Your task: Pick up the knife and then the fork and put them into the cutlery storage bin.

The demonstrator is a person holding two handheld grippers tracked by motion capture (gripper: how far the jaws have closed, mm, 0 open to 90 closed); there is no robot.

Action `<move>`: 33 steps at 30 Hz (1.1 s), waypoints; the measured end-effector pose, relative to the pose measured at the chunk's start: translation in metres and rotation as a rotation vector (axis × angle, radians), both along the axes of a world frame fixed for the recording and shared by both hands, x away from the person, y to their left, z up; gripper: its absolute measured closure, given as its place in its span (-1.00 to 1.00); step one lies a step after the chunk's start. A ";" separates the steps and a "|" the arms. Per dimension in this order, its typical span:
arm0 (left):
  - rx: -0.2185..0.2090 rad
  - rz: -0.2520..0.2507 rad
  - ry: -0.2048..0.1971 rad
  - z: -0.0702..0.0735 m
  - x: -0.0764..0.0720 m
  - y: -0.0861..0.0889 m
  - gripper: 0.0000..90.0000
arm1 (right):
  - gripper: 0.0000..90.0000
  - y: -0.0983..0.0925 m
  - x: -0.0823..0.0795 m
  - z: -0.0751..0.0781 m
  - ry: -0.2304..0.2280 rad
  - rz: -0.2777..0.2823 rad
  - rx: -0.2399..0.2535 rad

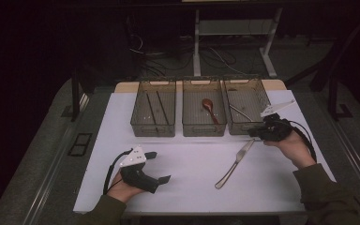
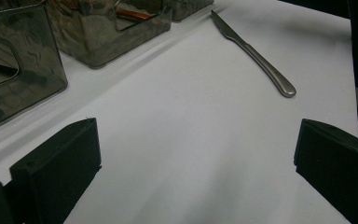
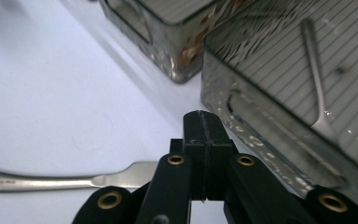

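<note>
A metal table knife (image 1: 234, 164) lies slantwise on the white table top (image 1: 192, 187), its blade toward the bins. My right gripper (image 1: 253, 134) hovers over the blade end, just in front of the right bin (image 1: 243, 130). In the right gripper view its jaws (image 3: 204, 130) stand pressed together with nothing between them, and the knife (image 3: 51, 179) runs off to the left beneath them. My left gripper (image 1: 158, 166) rests at the near left, open and empty (image 2: 193, 163), facing the knife (image 2: 256, 56).
Three clear bins stand in a row at the back: the left bin (image 1: 153, 132) holds dark chopsticks (image 1: 161, 108), the middle bin (image 1: 204, 132) a red spoon (image 1: 209, 108), the right one a metal utensil (image 3: 314, 70). Table legs and cables lie beyond.
</note>
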State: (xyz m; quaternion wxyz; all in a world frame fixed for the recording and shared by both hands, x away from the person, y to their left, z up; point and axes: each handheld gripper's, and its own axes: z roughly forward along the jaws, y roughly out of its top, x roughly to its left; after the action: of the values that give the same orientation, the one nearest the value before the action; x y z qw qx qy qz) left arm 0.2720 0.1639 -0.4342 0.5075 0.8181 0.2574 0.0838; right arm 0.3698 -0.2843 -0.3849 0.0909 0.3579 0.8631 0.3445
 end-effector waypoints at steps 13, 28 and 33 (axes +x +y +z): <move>0.001 -0.002 0.001 0.000 0.000 0.000 -1.00 | 0.98 0.023 0.011 -0.035 0.056 0.015 -0.125; 0.003 -0.004 0.002 0.000 0.000 0.000 -1.00 | 0.98 0.028 0.015 -0.048 0.075 0.031 -0.214; 0.002 -0.004 0.003 0.000 0.000 0.000 -1.00 | 0.98 0.026 0.013 -0.048 0.088 0.032 -0.210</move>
State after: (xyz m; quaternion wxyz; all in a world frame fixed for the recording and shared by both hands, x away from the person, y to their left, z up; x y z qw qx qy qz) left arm 0.2723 0.1640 -0.4345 0.5066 0.8191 0.2564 0.0820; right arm 0.3829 -0.2584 -0.4330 0.0845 0.3476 0.9031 0.2376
